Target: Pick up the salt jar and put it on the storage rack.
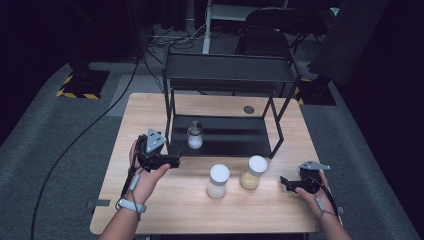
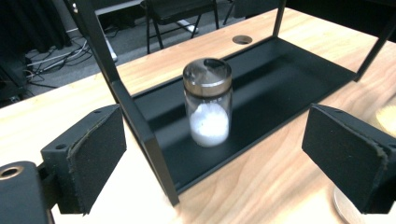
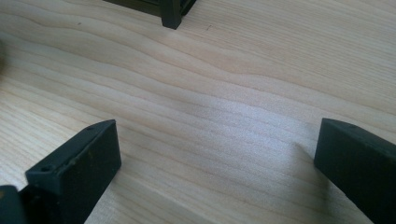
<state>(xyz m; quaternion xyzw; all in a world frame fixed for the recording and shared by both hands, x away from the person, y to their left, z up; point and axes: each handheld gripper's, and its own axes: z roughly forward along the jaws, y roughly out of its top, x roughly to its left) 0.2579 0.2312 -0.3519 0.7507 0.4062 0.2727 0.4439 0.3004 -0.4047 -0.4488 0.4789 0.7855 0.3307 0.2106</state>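
A glass jar with a dark metal lid and white powder stands upright on the bottom shelf of a black two-tier rack. My left gripper hovers at the rack's front left corner, open, jaws wide apart and nothing between them; the jar is beyond them. In front of the rack stand a white-lidded jar of white powder and a white-lidded jar of yellow powder. My right gripper rests at the table's right, open over bare wood.
The wooden table has a round cable hole behind the rack. A rack foot shows ahead of the right gripper. Chairs and cables lie on the floor beyond the table's far edge.
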